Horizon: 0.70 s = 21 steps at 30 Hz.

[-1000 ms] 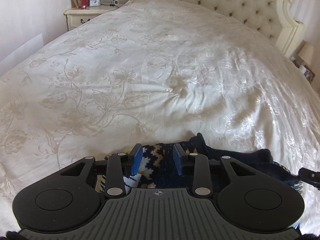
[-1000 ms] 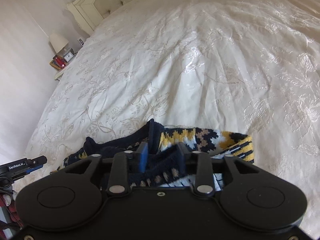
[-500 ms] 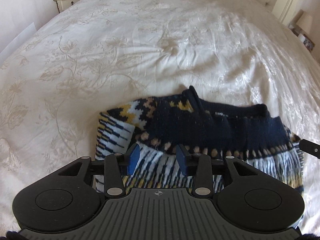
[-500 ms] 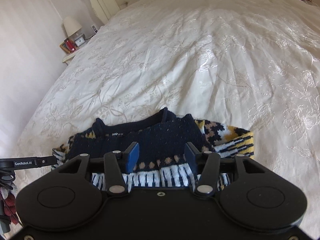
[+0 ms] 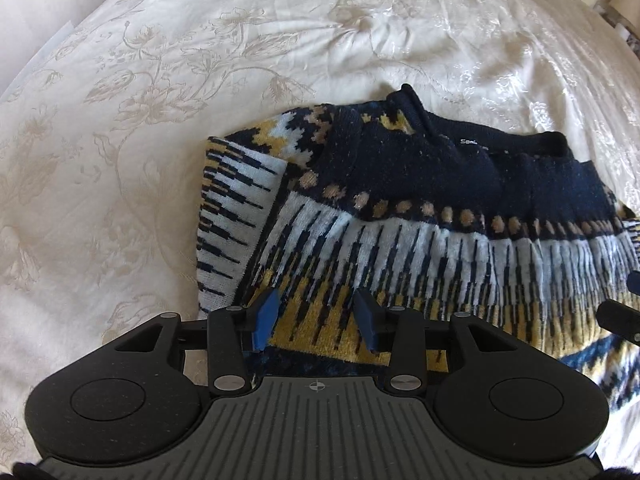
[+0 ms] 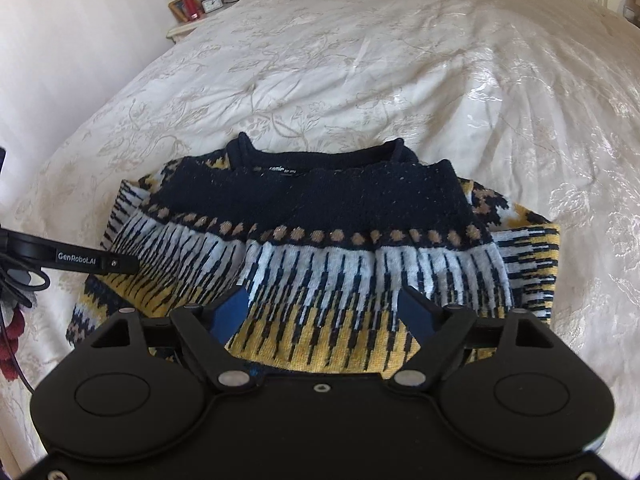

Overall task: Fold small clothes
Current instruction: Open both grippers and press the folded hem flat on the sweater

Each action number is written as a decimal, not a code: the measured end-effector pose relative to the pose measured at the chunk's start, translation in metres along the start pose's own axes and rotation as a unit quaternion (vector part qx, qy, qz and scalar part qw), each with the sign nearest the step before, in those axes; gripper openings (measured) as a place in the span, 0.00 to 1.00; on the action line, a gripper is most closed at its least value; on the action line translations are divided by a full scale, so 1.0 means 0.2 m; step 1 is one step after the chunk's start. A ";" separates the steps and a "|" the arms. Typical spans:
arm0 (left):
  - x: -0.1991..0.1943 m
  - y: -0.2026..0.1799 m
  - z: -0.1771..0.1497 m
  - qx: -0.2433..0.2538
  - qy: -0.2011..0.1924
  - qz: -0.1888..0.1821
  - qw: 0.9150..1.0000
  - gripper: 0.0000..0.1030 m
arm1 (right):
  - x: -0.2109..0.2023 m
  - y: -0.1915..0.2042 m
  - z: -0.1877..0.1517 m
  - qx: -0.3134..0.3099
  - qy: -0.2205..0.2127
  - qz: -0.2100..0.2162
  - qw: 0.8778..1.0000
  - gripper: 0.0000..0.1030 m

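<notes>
A knitted sweater [image 5: 420, 208], navy at the neck with white, yellow and tan pattern, lies on the bed with both sleeves folded in over its sides. It also shows in the right wrist view [image 6: 320, 220]. My left gripper [image 5: 316, 308] is open and empty, held above the yellow band near the sweater's left side. My right gripper [image 6: 324, 304] is wide open and empty, above the yellow band near the middle. The sweater's lower hem is hidden behind both gripper bodies.
The cream floral bedspread [image 5: 120, 120] stretches all round the sweater. A nightstand [image 6: 188, 26] with a lamp, clock and red items stands at the far left by the wall. The left gripper's body [image 6: 80, 260] juts in at the left edge.
Both grippers let go of the sweater's sleeve parts and opened. They pulled back toward me and tilted down, so the folded sweater now lies in full view.
</notes>
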<state>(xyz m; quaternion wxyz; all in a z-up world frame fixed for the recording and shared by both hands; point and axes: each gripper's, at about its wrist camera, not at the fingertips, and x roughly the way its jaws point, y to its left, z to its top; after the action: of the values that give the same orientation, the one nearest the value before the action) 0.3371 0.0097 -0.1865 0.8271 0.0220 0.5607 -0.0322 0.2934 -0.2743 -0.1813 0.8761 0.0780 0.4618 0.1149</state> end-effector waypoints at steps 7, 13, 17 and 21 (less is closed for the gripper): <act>0.08 0.00 0.00 0.008 0.006 0.002 1.000 0.44 | 0.07 0.14 -0.01 -0.073 0.015 0.005 0.997 0.82; 0.11 0.01 0.01 0.004 0.005 -0.003 1.000 0.47 | 0.18 0.21 -0.04 -0.135 0.038 0.001 0.990 0.82; 0.11 0.01 0.01 0.006 0.003 -0.007 1.000 0.48 | 0.28 0.22 -0.02 -0.176 0.045 -0.039 0.983 0.84; 0.11 0.01 0.01 0.008 -0.001 -0.014 1.000 0.51 | 0.36 0.11 0.05 -0.155 0.039 -0.090 0.983 0.88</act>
<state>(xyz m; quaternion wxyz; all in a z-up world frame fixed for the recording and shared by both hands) 0.3467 0.0109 -0.2067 0.8268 0.0207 0.5601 -0.0478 0.3383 -0.2329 -0.2274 0.8655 -0.1051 0.4776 0.1084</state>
